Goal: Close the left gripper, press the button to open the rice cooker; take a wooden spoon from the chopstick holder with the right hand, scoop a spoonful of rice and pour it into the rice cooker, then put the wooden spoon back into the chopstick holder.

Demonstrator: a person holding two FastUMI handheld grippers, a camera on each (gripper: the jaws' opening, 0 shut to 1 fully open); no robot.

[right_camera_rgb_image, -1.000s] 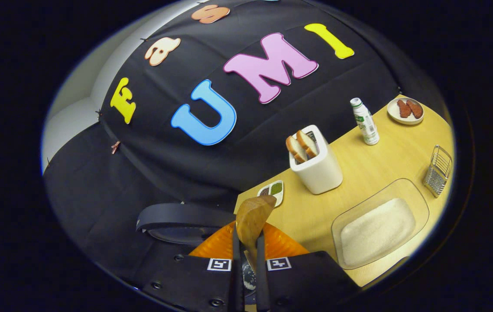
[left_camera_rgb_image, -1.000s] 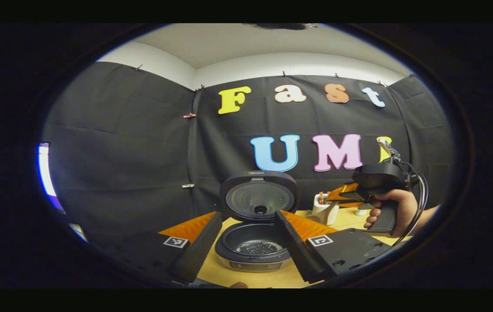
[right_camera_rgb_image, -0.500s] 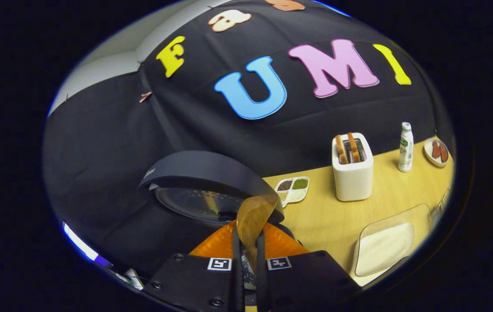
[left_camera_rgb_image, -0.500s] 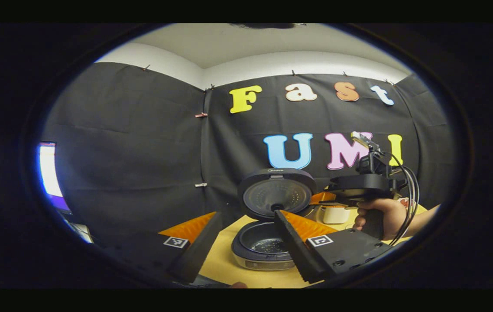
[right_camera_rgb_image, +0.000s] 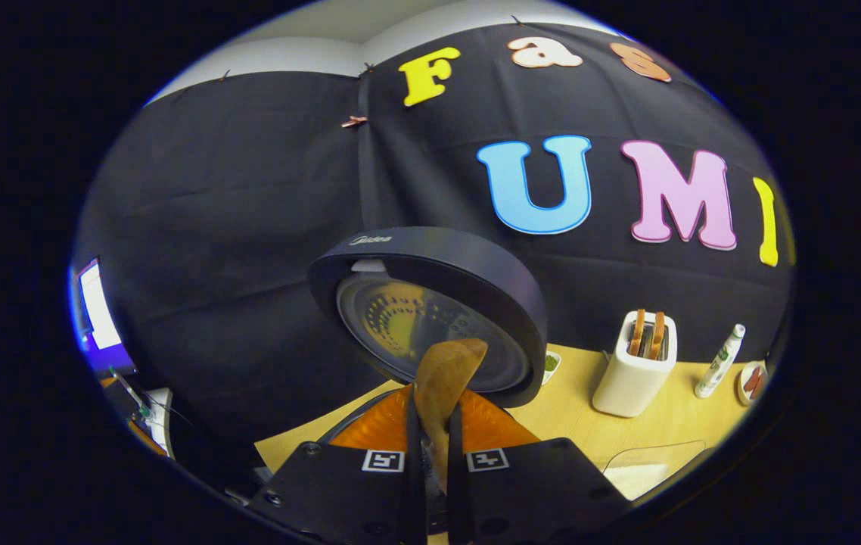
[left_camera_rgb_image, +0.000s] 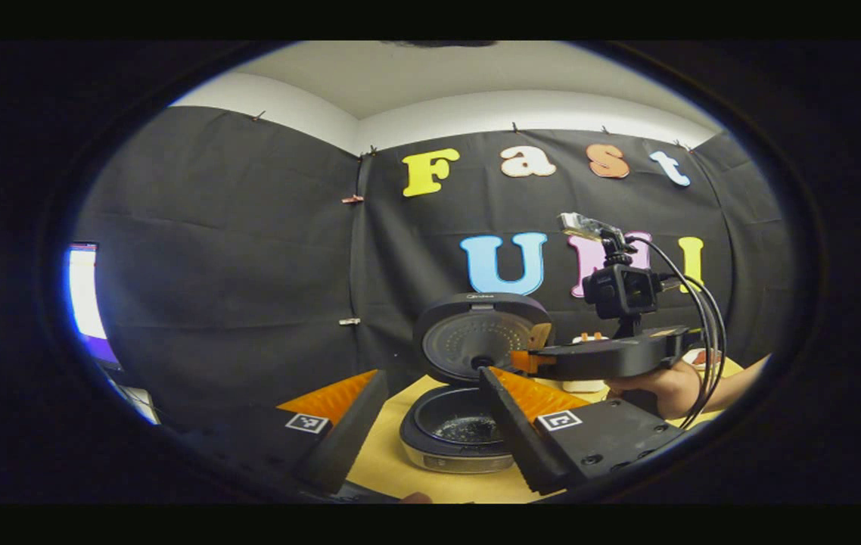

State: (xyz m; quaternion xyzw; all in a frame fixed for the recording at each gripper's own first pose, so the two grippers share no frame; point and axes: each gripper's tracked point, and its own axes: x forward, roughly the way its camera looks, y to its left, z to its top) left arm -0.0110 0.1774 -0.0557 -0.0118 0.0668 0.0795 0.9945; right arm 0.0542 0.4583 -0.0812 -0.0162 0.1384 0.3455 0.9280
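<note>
The rice cooker [left_camera_rgb_image: 458, 443] stands open on the wooden table, with rice grains in its dark pot and its round lid [left_camera_rgb_image: 482, 337] upright behind. My left gripper [left_camera_rgb_image: 433, 375] is open and empty, its fingers framing the pot from the near side. My right gripper [left_camera_rgb_image: 525, 362], held level by a hand [left_camera_rgb_image: 661, 386], reaches in from the right above the pot's right edge. It is shut on the wooden spoon [right_camera_rgb_image: 446, 371], whose bowl sticks up past the fingertips in front of the lid [right_camera_rgb_image: 430, 303]. The spoon's tip [left_camera_rgb_image: 541, 334] shows against the lid.
Right of the cooker stand a white toaster [right_camera_rgb_image: 635, 371] with two bread slices, a small bottle [right_camera_rgb_image: 718, 362] and a plate [right_camera_rgb_image: 752, 382]. A clear tray of rice [right_camera_rgb_image: 650, 469] lies near the front right. A small dish [right_camera_rgb_image: 551, 362] sits behind the lid.
My right gripper has swung left with the spoon and levelled out, so it now points at the cooker's lid. The left gripper has barely moved and stays open.
</note>
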